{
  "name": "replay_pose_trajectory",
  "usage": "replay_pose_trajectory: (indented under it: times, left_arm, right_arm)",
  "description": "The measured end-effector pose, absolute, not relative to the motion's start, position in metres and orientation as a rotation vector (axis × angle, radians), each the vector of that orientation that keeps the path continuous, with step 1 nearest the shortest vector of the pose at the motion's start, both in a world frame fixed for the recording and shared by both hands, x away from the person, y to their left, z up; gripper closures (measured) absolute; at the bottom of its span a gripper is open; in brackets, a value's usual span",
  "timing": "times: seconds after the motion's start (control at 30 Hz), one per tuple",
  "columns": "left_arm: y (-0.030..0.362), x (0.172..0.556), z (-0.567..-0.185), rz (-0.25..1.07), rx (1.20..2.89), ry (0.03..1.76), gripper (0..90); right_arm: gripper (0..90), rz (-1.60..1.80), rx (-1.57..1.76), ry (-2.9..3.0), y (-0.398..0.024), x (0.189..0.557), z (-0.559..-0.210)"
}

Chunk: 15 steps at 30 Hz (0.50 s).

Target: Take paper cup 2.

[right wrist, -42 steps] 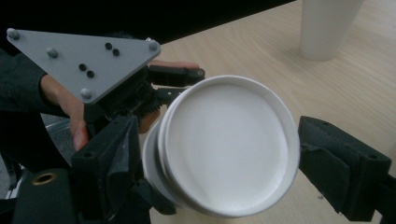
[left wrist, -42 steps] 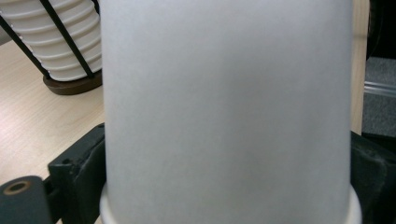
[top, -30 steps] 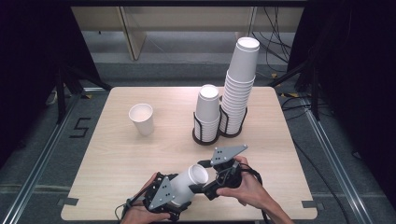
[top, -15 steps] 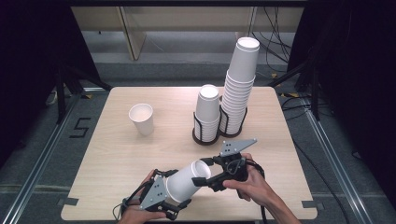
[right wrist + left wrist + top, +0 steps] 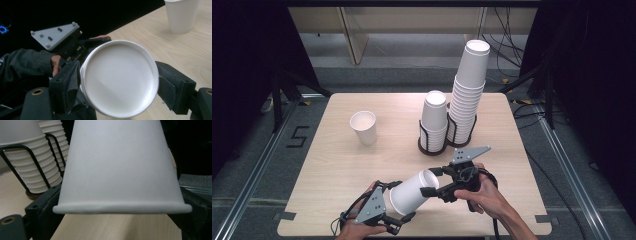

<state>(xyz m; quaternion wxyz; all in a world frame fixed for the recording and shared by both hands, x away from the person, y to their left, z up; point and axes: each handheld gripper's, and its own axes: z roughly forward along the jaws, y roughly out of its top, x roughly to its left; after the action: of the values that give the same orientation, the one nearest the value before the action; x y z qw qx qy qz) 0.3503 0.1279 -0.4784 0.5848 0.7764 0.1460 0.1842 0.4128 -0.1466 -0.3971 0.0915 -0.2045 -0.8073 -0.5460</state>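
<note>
A white paper cup lies on its side in the air above the table's front edge, between both grippers. My left gripper has its jaws on either side of the rim end. They have just been closing on it and are shut on the cup. My right gripper is shut on the narrow base end, and the round base faces its camera between the two jaws. The left gripper's grey plate and the hand holding it appear behind the cup.
An upright single paper cup stands mid-left on the wooden table. A black wire holder at the centre back carries a short cup stack and a tall one. Dark floor surrounds the table.
The cup has tipped from nearly upright to lying on its side. The two grippers have drawn slightly apart, so more of its wall shows, and the right gripper has shifted a little to the right.
</note>
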Motion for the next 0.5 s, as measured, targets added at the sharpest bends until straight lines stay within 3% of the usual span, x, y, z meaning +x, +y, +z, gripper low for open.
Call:
replay_pose_trajectory:
  times: [0.5]
  left_arm:
    - [0.1283,0.3493,-0.479,0.462,1.932,0.251,9.2]
  right_arm:
    - [18.3,-1.5,-0.499,-2.666,-0.1439,0.4062,-0.3915]
